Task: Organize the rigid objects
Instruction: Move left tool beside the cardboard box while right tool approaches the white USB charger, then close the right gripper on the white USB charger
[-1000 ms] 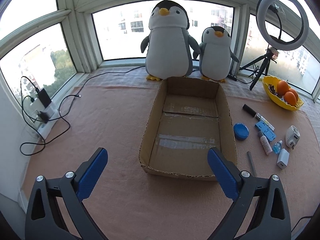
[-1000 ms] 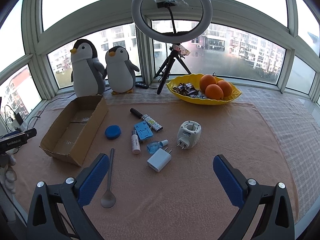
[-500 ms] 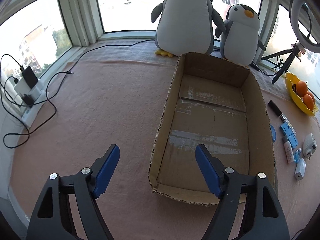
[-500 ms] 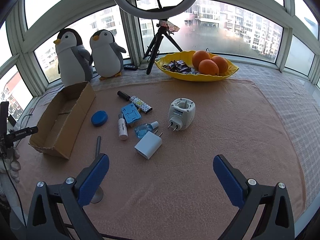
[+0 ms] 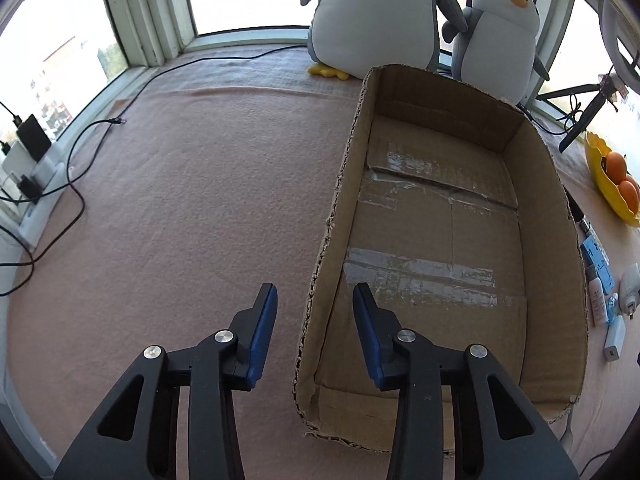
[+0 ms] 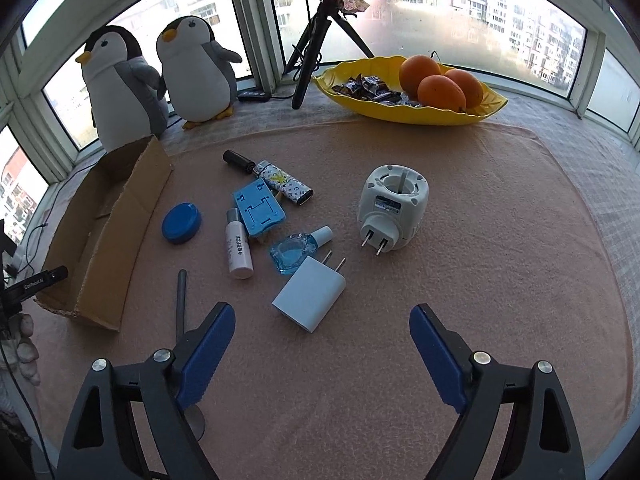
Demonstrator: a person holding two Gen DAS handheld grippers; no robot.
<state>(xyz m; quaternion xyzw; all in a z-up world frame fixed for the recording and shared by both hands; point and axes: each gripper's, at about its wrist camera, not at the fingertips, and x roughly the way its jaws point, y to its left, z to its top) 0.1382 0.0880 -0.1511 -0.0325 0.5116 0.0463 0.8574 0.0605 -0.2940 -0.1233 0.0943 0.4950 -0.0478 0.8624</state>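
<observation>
Both grippers closing: the left gripper (image 5: 315,312) narrows astride the empty cardboard box (image 5: 560,216) wall and could crumple it, while the right gripper (image 6: 322,330), still wide, nears the white charger (image 6: 310,294) and may nudge it away.

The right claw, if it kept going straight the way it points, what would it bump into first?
Probably the white charger, lying just ahead between the closing right claw's fingers; nothing is gripped yet. Depth is hard to judge, so it might meet the pink blanket first.
</observation>
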